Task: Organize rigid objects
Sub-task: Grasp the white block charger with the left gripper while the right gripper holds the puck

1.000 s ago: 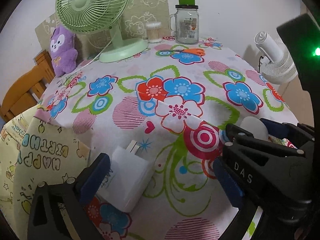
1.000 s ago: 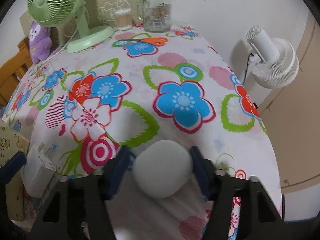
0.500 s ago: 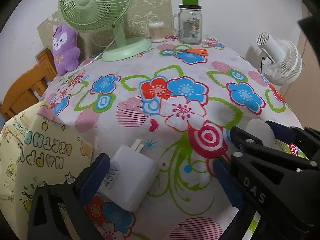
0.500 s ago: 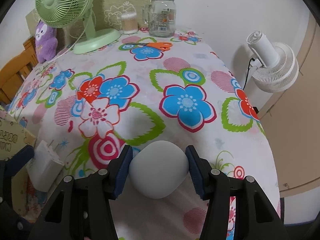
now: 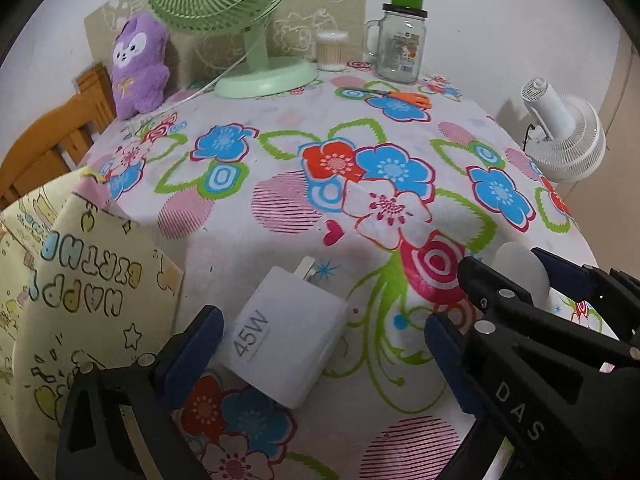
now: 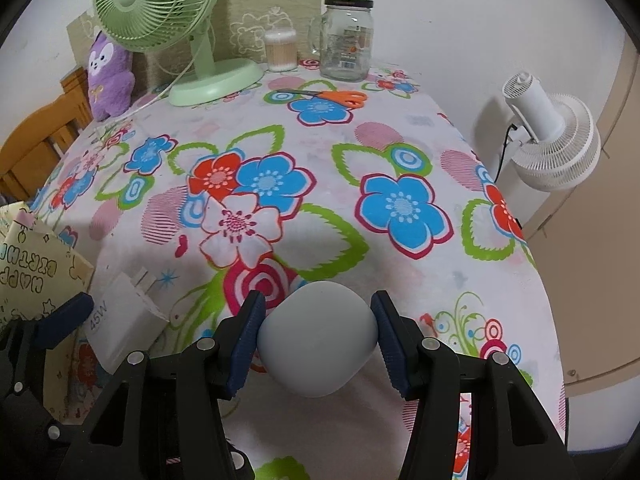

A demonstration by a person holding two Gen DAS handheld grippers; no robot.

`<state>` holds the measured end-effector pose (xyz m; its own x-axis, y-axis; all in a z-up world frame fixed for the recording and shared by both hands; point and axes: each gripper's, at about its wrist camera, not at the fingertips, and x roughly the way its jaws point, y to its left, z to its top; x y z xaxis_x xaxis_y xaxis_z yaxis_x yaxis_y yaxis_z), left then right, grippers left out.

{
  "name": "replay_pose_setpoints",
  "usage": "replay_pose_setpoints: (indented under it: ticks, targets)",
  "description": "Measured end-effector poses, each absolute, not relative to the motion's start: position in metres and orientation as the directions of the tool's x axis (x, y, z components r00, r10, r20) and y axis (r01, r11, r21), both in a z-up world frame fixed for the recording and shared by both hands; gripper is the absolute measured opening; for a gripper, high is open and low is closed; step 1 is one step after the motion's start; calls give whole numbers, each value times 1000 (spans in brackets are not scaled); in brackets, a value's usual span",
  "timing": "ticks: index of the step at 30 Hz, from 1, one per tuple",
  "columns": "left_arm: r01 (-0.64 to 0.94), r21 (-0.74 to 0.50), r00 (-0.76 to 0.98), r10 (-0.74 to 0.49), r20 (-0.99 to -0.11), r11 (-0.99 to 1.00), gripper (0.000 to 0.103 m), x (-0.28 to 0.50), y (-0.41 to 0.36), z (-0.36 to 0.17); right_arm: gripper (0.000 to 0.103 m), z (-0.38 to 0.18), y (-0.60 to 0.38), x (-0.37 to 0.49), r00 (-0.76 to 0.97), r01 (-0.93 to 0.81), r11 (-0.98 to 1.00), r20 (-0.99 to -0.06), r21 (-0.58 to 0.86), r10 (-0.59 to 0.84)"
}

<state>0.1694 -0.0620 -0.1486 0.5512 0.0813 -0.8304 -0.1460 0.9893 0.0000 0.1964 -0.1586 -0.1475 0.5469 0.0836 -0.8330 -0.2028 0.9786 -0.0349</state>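
Left gripper (image 5: 320,334) spread wide around the white 45W charger (image 5: 288,334) lying flat on the floral tablecloth (image 5: 280,152); right gripper (image 6: 316,334) pinching the pale grey rounded case (image 6: 318,340) at the near edge.

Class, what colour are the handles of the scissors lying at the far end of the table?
Orange; the scissors show best in the right wrist view.

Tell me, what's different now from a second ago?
The right gripper closed its fingers onto the rounded white object and now pinches it. The left gripper stays open around the 45W charger, which still lies on the tablecloth.
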Motion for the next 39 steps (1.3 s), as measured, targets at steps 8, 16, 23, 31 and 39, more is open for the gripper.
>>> replay_pose_setpoints:
  ticks: [8,16,23,31,39]
  targets:
    - [-181,-45,533,59,-844,982,74,168,-46,-157,58,-148,-150,194,540,-213,976,-837,-34,88]
    - [-164,-53,535,44,-844,985,56,163,-49,-155,58,-146,-151,188,541,-204,978,-836,-30,87]
    - [-131,-82,528,0,-849,988,54,158,-55,-153,58,-139,-155,177,551,-190,981,-831,-34,77]
    - [-94,-78,539,-16,-842,993,52,142,-66,-146,58,-135,-160,158,557,-176,984,-828,-36,70]
    - [-75,-65,560,-12,-829,995,50,124,-74,-136,58,-127,-166,136,566,-156,987,-821,-26,68]
